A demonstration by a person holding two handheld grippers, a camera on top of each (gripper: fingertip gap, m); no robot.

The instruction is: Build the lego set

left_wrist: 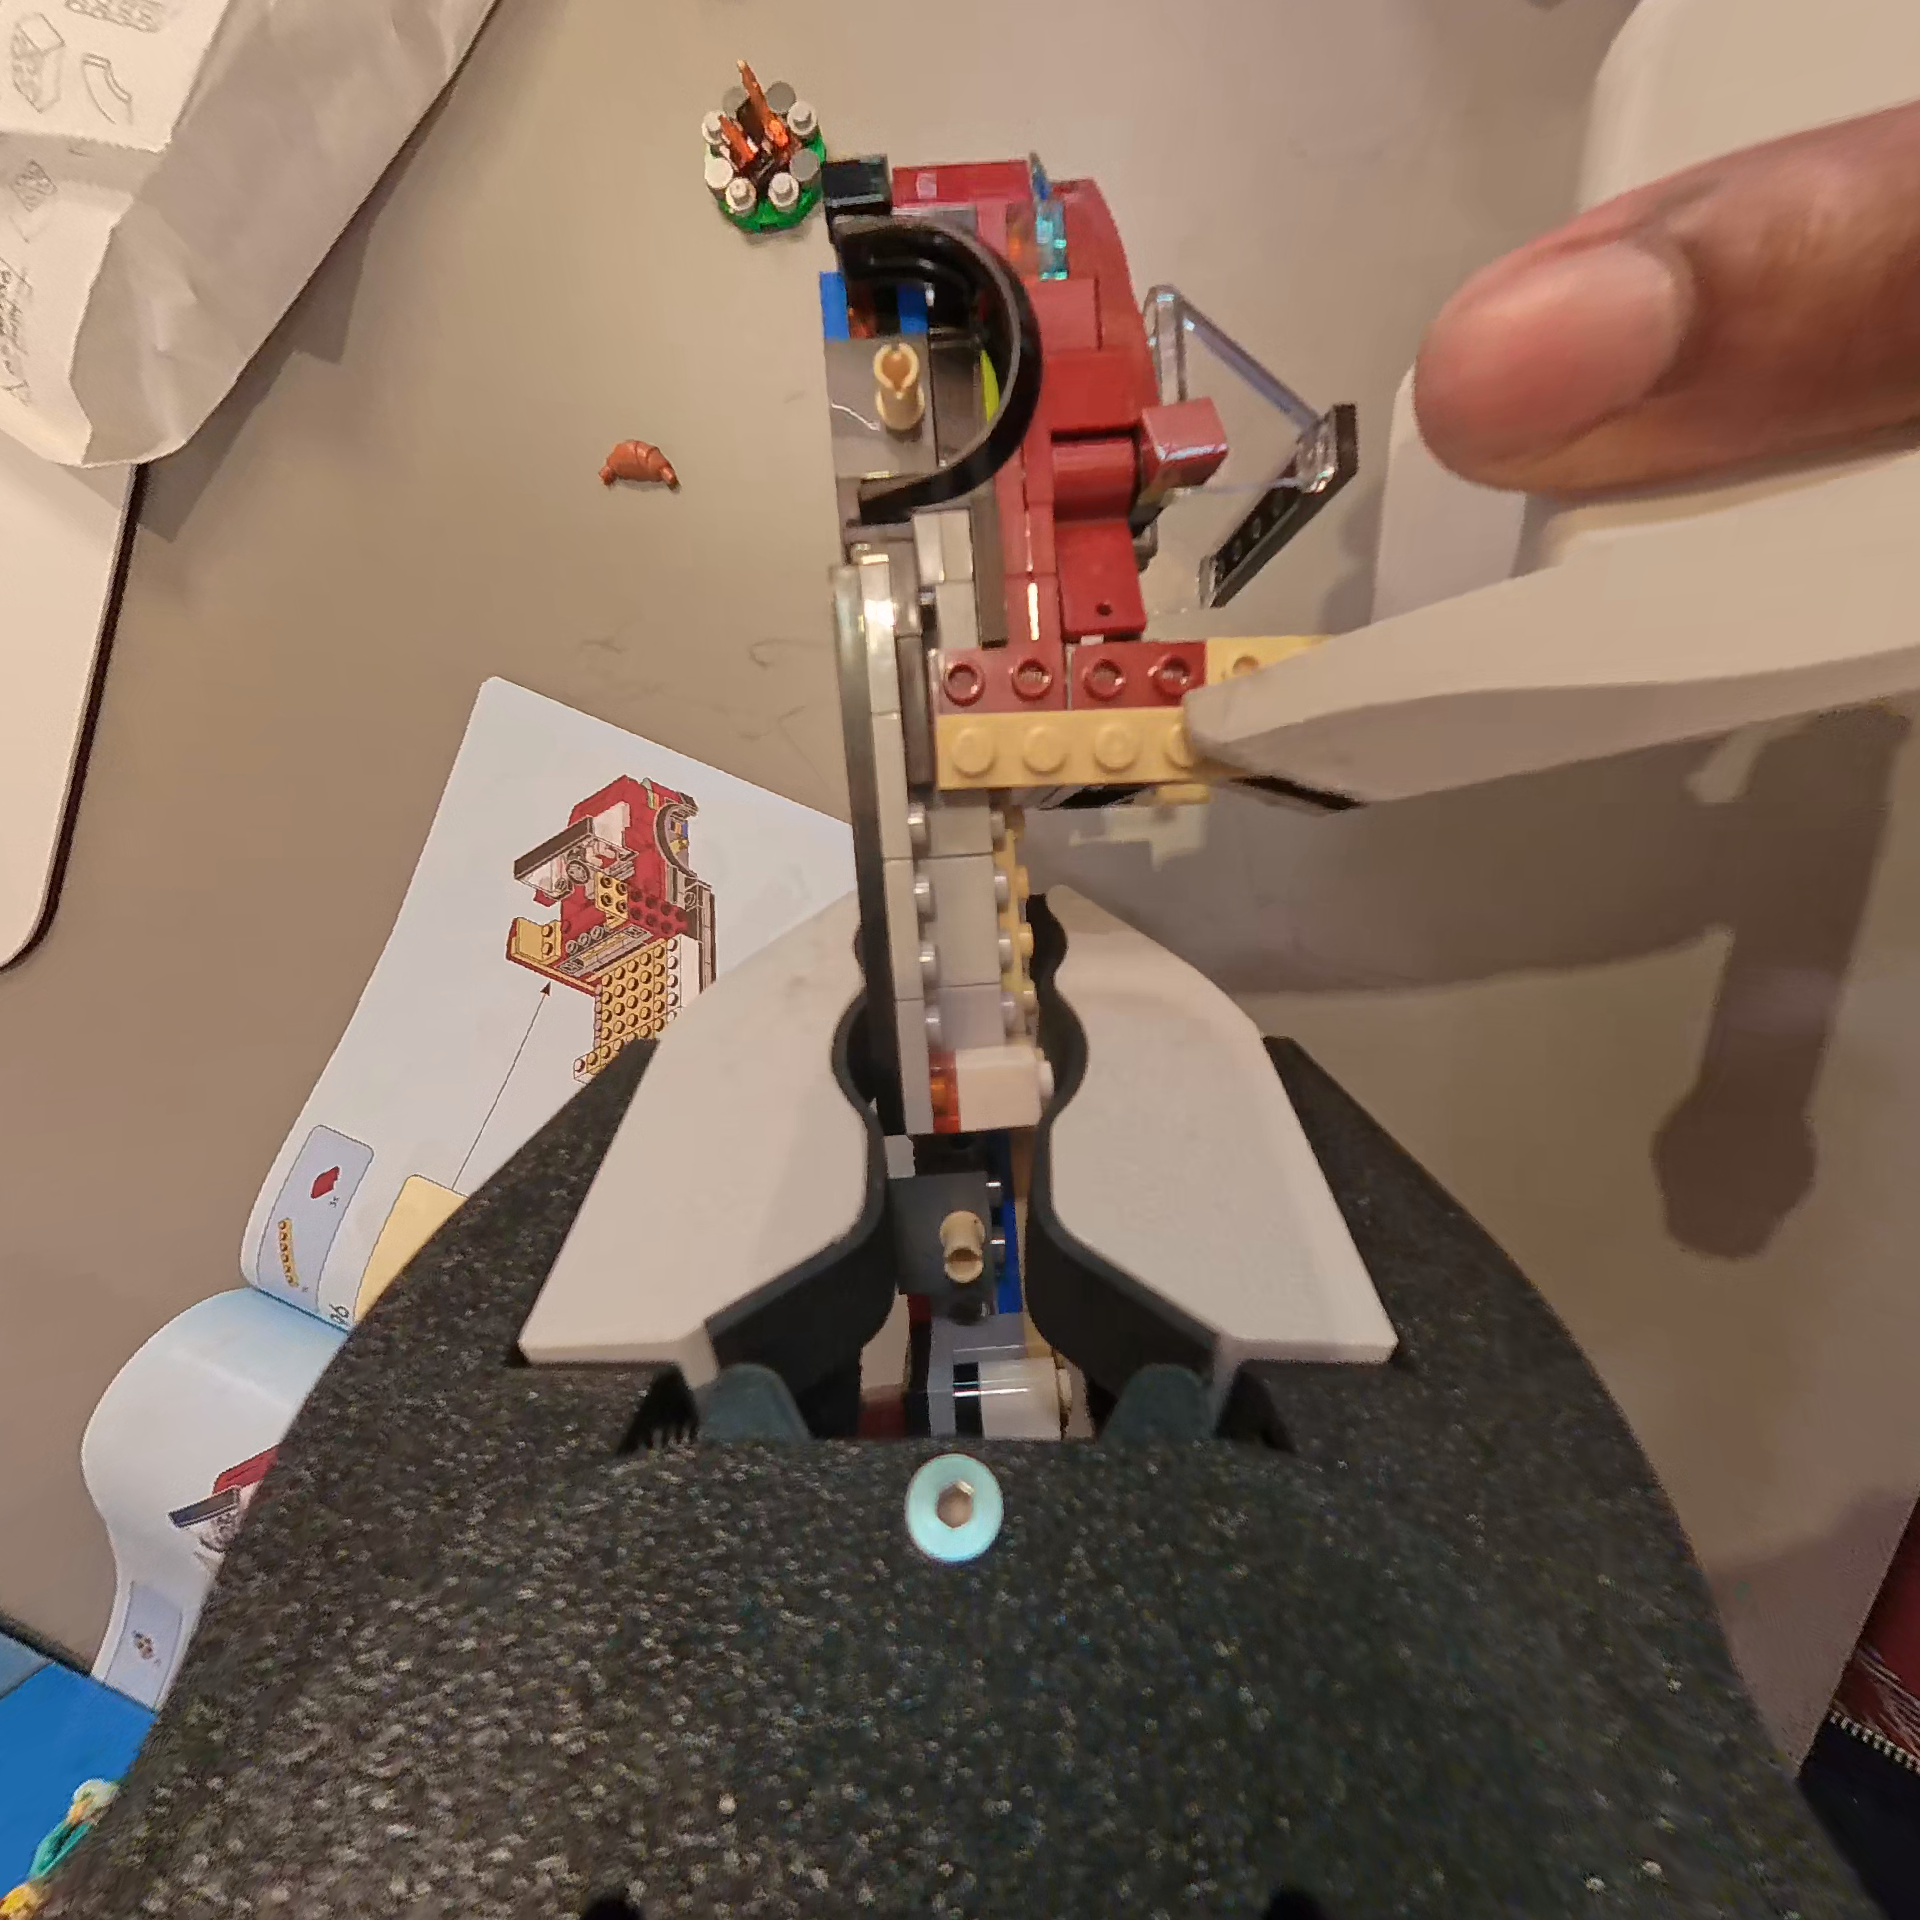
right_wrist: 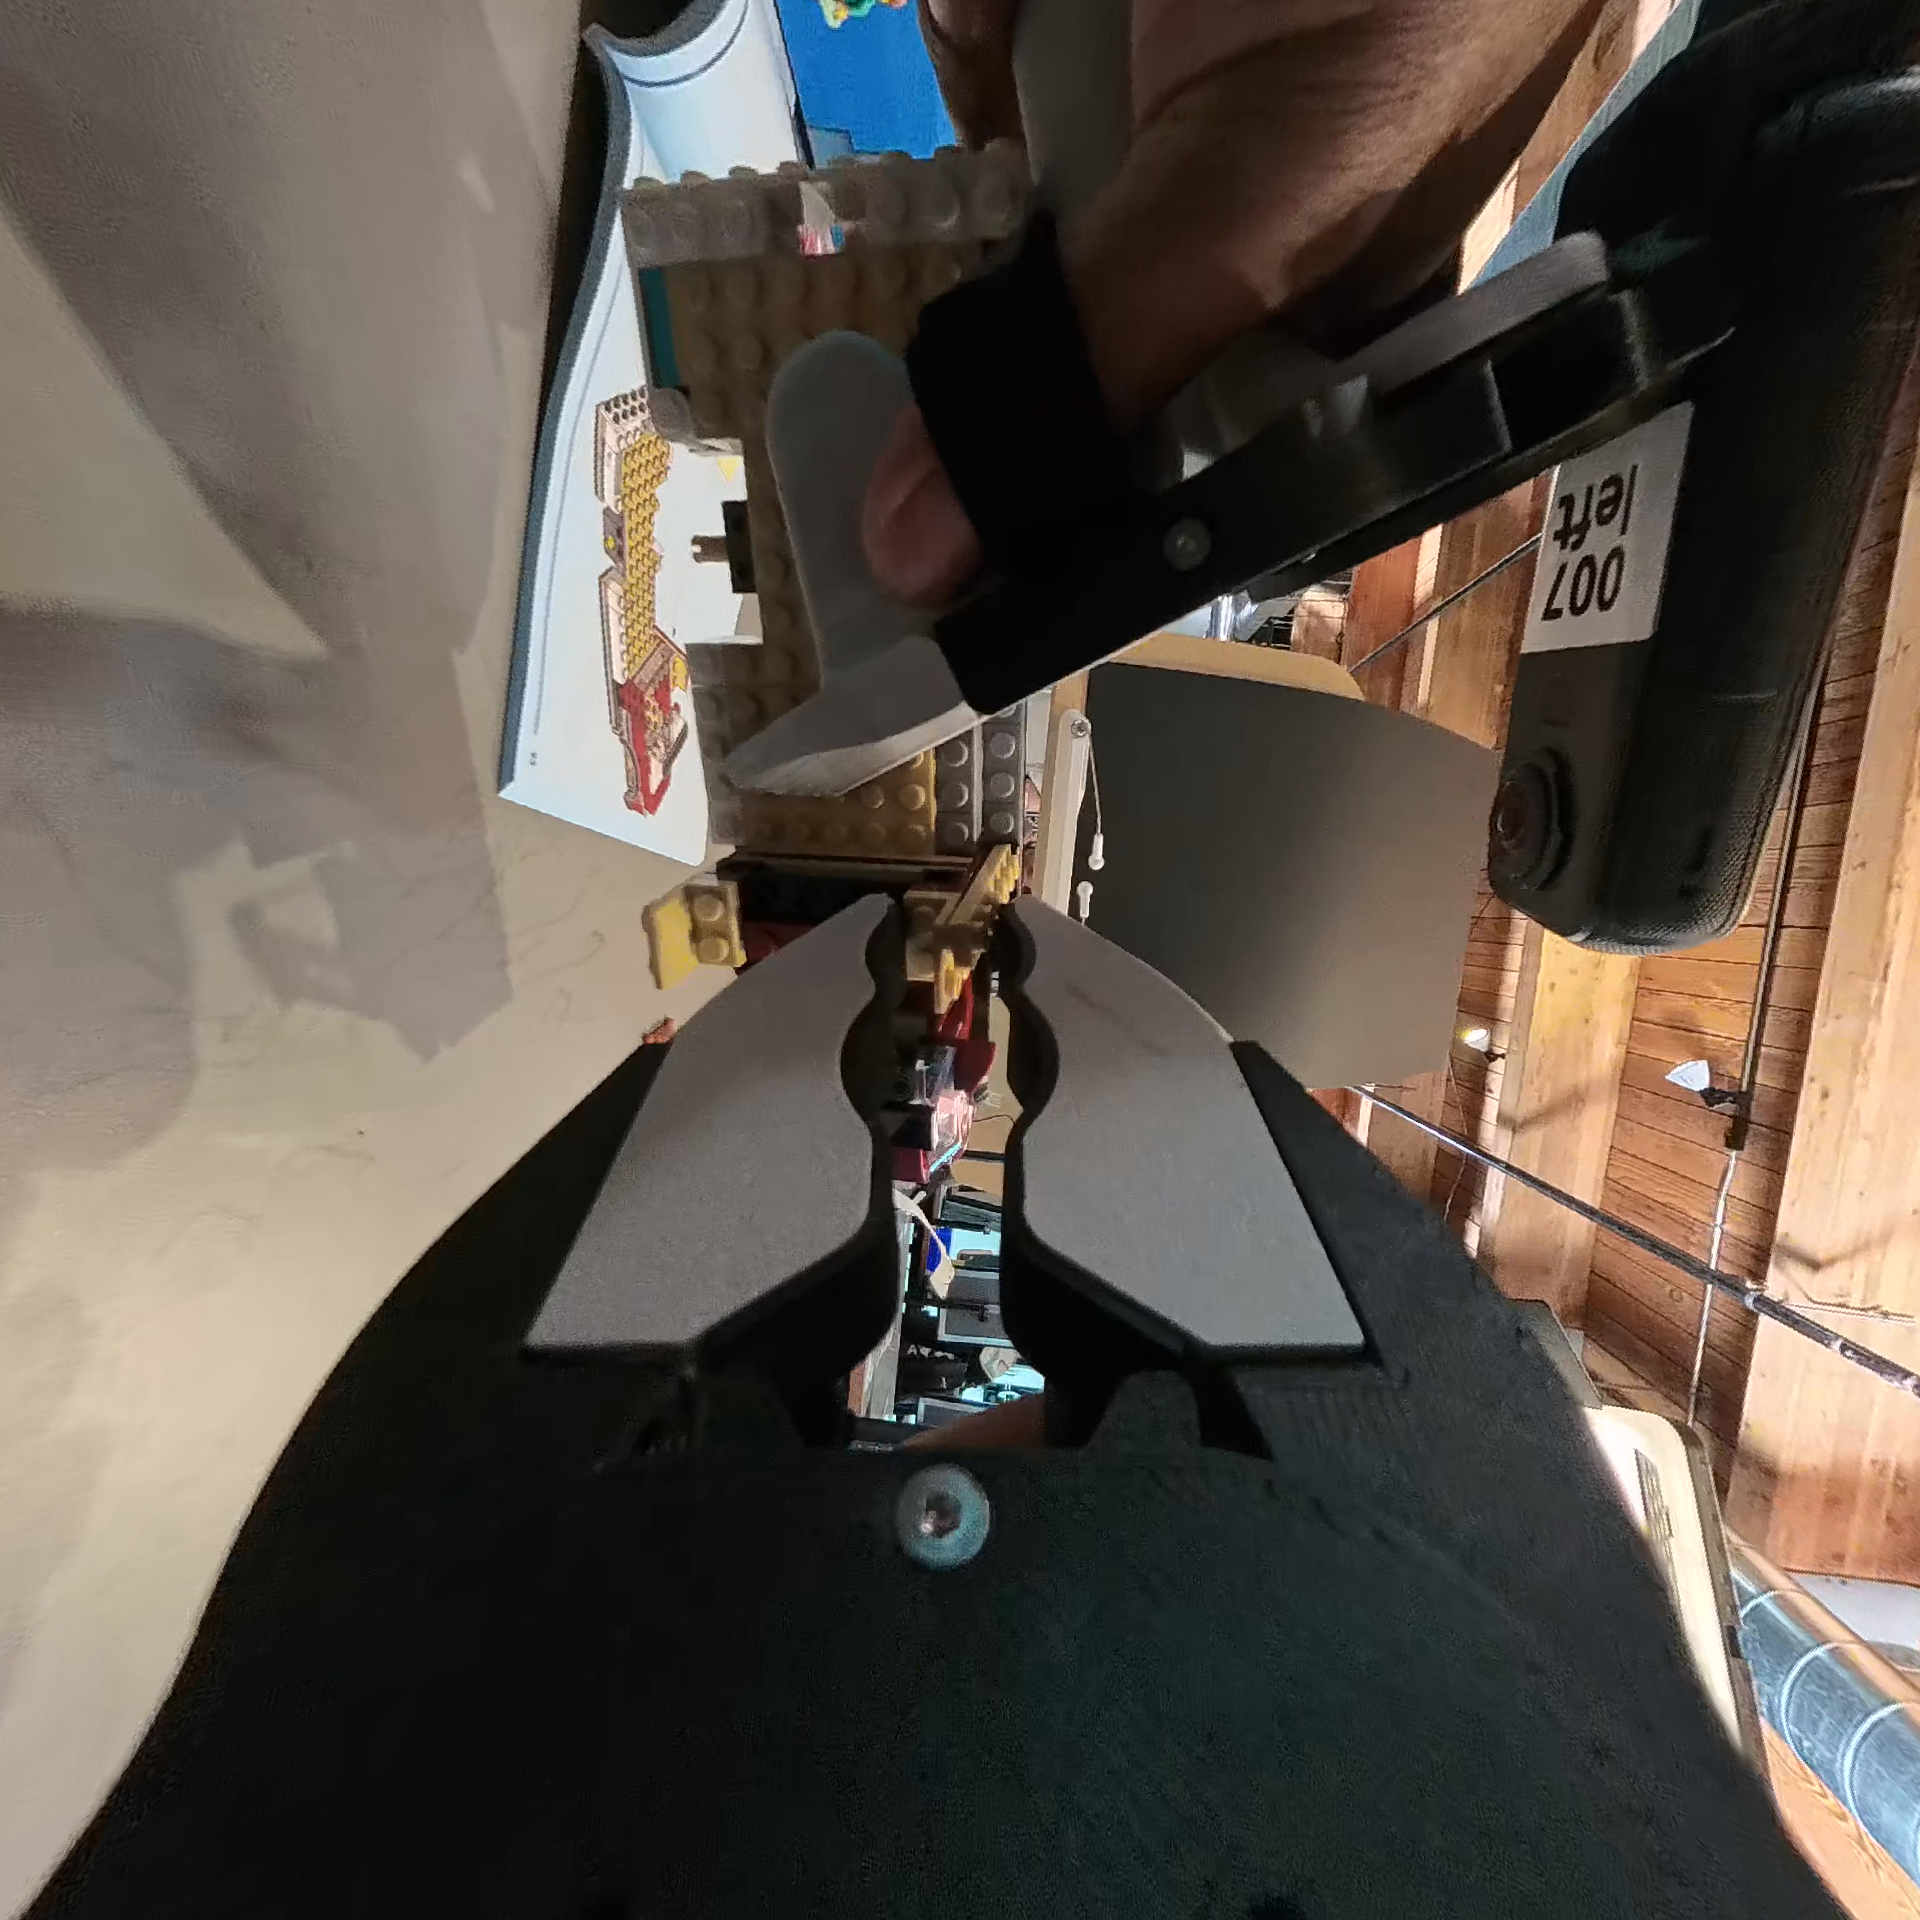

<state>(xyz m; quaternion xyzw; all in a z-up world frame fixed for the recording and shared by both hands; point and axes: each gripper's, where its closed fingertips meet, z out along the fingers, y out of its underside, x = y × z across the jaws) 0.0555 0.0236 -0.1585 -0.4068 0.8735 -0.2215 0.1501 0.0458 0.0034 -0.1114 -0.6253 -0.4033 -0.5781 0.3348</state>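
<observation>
My left gripper (left_wrist: 951, 935) is shut on a toy brick model (left_wrist: 1081, 447), with both pads pressed on its grey and tan plate stack (left_wrist: 956, 914). The model stands upright between the fingers, dark red bricks and a black arch at its far end. My right gripper (left_wrist: 1216, 758) comes in from the right and is shut on a tan plate (left_wrist: 1060, 748) that sticks out sideways from the model. In the right wrist view the right gripper (right_wrist: 940, 925) closes on tan pieces (right_wrist: 951, 935). One finger (right_wrist: 831, 675) of the left gripper lies over the model's studded tan face (right_wrist: 748, 312).
An open instruction booklet (left_wrist: 582, 935) lies on the table to the left. A small round green-based piece (left_wrist: 764, 156) and a brown croissant piece (left_wrist: 639, 462) lie farther off. A paper bag (left_wrist: 156, 208) sits at top left, a blue box (left_wrist: 52, 1745) at bottom left. A person's finger (left_wrist: 1662, 312) shows at upper right.
</observation>
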